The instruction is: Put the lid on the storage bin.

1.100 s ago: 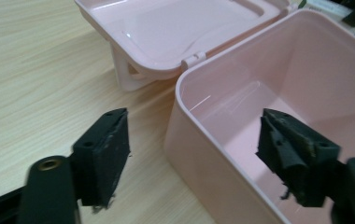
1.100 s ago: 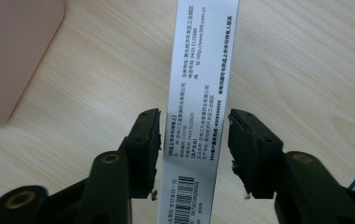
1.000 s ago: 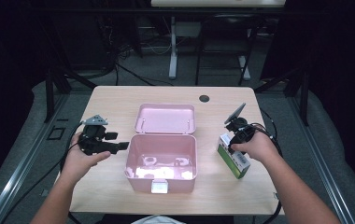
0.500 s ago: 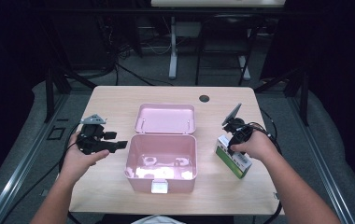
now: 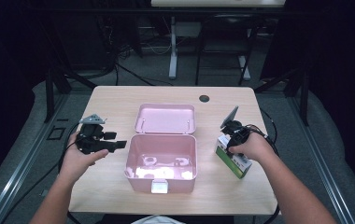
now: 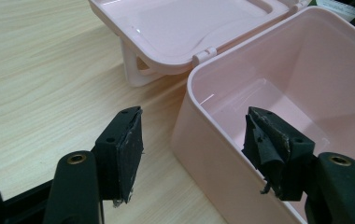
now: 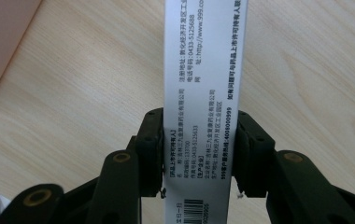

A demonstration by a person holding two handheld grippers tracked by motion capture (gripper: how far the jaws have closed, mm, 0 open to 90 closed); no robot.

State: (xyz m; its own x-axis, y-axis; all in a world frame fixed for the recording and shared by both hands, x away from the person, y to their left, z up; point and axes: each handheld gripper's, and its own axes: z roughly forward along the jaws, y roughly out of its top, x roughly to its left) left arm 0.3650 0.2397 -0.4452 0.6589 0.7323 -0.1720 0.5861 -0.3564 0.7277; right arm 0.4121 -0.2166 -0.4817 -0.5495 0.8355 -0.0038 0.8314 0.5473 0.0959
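Item: green-and-white medicine carton (image 5: 233, 157), on the table (image 5: 119, 100) at the right of the open pink storage box (image 5: 161, 158), just beside your right hand. Your right gripper (image 7: 196, 147) stands with both pads against the carton's narrow printed side, clamped at carton width; since the earlier frames the carton has shifted slightly under it yet remains on the wood, so the grip looks settled and the lift into the box probably comes next. Your left gripper (image 6: 192, 149) gapes wide with nothing held, its jaws straddling the box's near wall, in the same place as before. Lid (image 5: 165, 119): folded back, unchanged.
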